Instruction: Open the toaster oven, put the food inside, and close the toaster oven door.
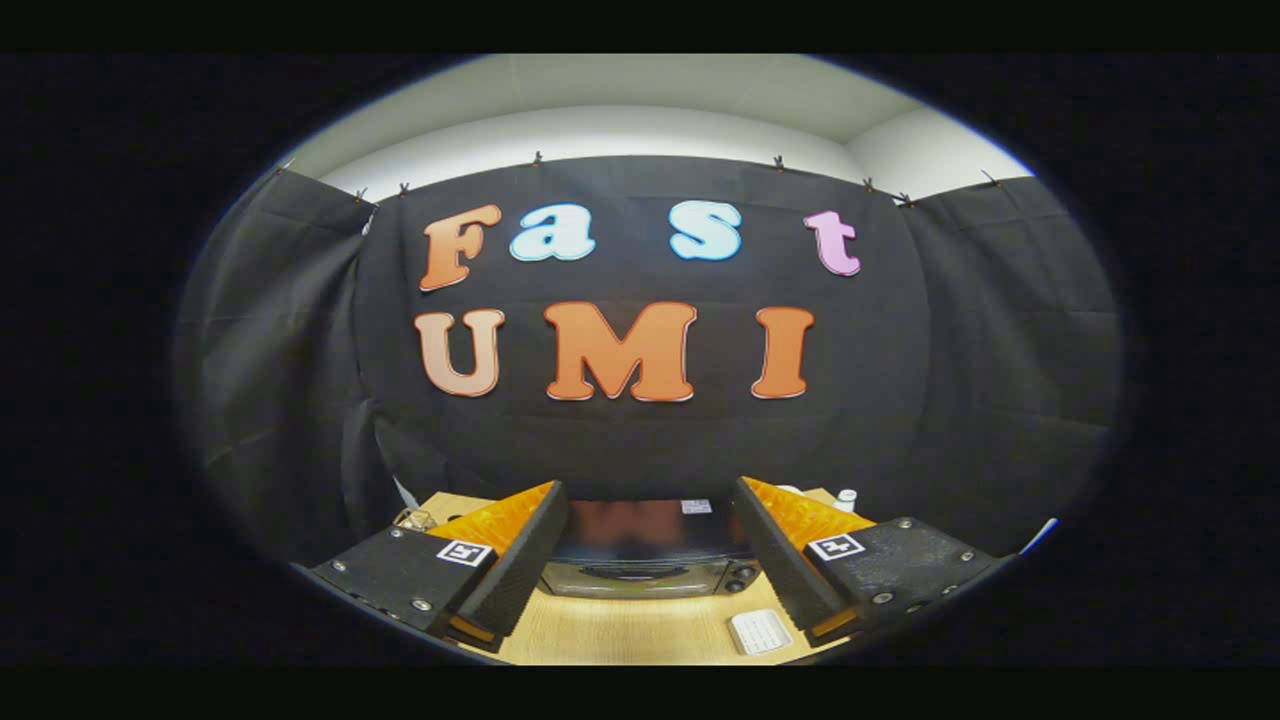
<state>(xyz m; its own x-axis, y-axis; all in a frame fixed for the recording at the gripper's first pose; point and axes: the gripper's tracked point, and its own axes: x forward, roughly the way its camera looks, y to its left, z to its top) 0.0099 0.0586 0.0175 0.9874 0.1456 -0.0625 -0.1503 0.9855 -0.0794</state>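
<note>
The tongs (648,560) are spread wide apart and hold nothing. The two fingers (520,570) stick out low in the view, one on each side, with a big gap in the middle. Each finger has a small square tag with a black and white mark on its top.

Through the gap you can see the toaster oven (648,555). It sits on the bench (640,630) just ahead of the fingers, in line with the space between them. It is not touching them. Its door is shut. The door is dark and shiny glass, and below it runs a silver strip with a handle and two small round knobs at the right end. A little sticker sits near the top of the glass.

The bench is light wood. On it, near the right finger and in front of the toaster oven, lies a small flat white thing (760,632) with little bumps on it. It is too small to tell what it is.

Farther back, past the right finger, stands a small white bottle (846,497). Past the left finger there is a small clear thing (415,519), too blurry to name.

Behind it all hangs the black cloth wall (960,380), with a white wall above it.
</note>
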